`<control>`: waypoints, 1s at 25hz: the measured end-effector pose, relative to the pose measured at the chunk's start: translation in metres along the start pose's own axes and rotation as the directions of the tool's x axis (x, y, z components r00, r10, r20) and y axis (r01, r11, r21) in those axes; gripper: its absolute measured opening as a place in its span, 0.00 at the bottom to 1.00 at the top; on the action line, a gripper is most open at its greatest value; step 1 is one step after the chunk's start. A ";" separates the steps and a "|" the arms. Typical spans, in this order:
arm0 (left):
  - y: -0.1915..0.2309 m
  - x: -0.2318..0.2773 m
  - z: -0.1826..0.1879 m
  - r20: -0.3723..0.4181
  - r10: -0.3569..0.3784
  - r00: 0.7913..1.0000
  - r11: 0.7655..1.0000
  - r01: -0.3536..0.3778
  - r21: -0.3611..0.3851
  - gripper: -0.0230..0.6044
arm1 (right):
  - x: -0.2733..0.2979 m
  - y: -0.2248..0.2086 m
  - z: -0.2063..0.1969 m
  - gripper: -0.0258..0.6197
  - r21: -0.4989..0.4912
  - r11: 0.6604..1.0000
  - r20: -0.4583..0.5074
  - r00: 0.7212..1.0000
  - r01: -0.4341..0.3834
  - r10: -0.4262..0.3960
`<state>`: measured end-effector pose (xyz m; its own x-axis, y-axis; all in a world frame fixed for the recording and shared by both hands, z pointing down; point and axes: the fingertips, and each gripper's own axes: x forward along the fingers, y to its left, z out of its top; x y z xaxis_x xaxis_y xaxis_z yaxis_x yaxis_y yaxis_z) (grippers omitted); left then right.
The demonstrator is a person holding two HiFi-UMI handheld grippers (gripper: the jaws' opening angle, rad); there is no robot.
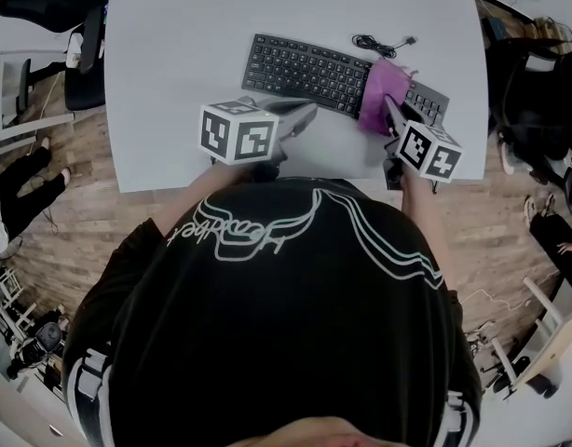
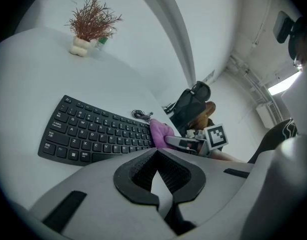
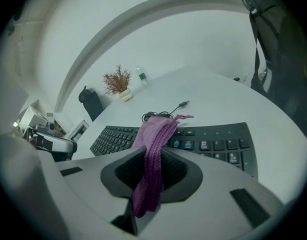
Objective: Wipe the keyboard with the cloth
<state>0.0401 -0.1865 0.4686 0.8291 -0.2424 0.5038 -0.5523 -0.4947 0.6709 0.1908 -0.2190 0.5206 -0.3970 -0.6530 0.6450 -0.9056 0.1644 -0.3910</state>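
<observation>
right tongs [image 3: 149,176] pinch the purple cloth [image 3: 154,134] over the keyboard [image 3: 216,145]; left tongs [image 2: 157,178] closed, empty.

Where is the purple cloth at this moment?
Head view: the cloth is at the right, pinched in the right gripper and draped over the keyboard's right half, near the coiled cable.

Dim, flat overhead light; soft shadows; strong fisheye warp, dark vignetted corners.
</observation>
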 end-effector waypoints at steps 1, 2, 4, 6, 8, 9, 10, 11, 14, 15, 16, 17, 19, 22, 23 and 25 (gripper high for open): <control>-0.003 0.004 -0.001 -0.003 -0.002 1.000 1.000 0.002 0.002 0.04 | -0.005 -0.007 -0.001 0.12 0.002 1.000 0.003 1.000 0.011 -0.011; -0.007 0.007 -0.002 -0.007 -0.005 1.000 1.000 0.005 0.005 0.04 | -0.009 -0.015 -0.002 0.12 0.005 1.000 0.005 1.000 0.022 -0.022; -0.013 0.014 -0.005 -0.013 -0.009 1.000 1.000 0.009 0.010 0.04 | -0.019 -0.030 -0.005 0.12 0.017 0.999 0.009 0.999 0.040 -0.040; -0.019 0.021 -0.006 -0.018 -0.013 1.000 1.000 0.013 0.016 0.04 | -0.028 -0.044 -0.007 0.12 0.026 0.998 0.014 0.998 0.057 -0.057; -0.025 0.027 -0.008 -0.023 -0.015 1.000 1.000 0.016 0.019 0.04 | -0.037 -0.058 -0.009 0.12 0.034 0.997 0.021 0.997 0.072 -0.073; -0.028 0.030 -0.008 -0.025 -0.016 1.000 1.000 0.017 0.021 0.04 | -0.042 -0.065 -0.011 0.12 0.041 0.996 0.023 0.996 0.080 -0.081; -0.031 0.033 -0.010 -0.026 -0.017 1.000 1.000 0.018 0.022 0.04 | -0.047 -0.072 -0.012 0.12 0.048 0.995 0.024 0.996 0.087 -0.088; -0.034 0.036 -0.011 -0.027 -0.017 0.999 1.000 0.018 0.022 0.04 | -0.051 -0.078 -0.014 0.12 0.055 0.994 0.026 0.995 0.094 -0.095; -0.045 0.046 -0.014 -0.029 -0.019 0.999 0.999 0.020 0.027 0.04 | -0.065 -0.098 -0.016 0.12 0.065 0.991 0.033 0.992 0.116 -0.118; -0.048 0.049 -0.016 -0.028 -0.019 0.999 0.999 0.020 0.029 0.04 | -0.069 -0.104 -0.017 0.12 0.068 0.990 0.035 0.992 0.121 -0.124; -0.051 0.052 -0.017 -0.027 -0.019 0.999 0.999 0.020 0.030 0.04 | -0.073 -0.110 -0.017 0.12 0.070 0.990 0.037 0.991 0.124 -0.127; -0.053 0.054 -0.018 -0.025 -0.018 1.000 0.999 0.019 0.030 0.04 | -0.075 -0.115 -0.018 0.12 0.070 0.990 0.039 0.991 0.126 -0.129; -0.059 0.059 -0.021 -0.018 -0.013 1.000 0.999 0.013 0.030 0.04 | -0.080 -0.124 -0.019 0.12 0.065 0.990 0.047 0.990 0.129 -0.132; -0.065 0.061 -0.027 -0.001 0.010 1.000 1.000 -0.010 0.023 0.04 | -0.084 -0.131 -0.017 0.12 0.065 0.993 0.069 0.992 0.099 -0.103; -0.067 0.061 -0.030 0.007 0.022 1.000 1.000 -0.022 0.020 0.04 | -0.085 -0.129 -0.015 0.12 0.075 0.994 0.080 0.994 0.073 -0.079; -0.071 0.057 -0.035 0.025 0.048 0.999 0.999 -0.048 0.010 0.04 | -0.088 -0.123 -0.010 0.12 0.092 0.996 0.108 0.994 0.017 -0.028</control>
<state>0.1232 -0.1361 0.4685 0.8037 -0.2865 0.5215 -0.5906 -0.4907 0.6406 0.3358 -0.1741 0.5184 -0.3534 -0.7336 0.5805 -0.8947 0.0839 -0.4387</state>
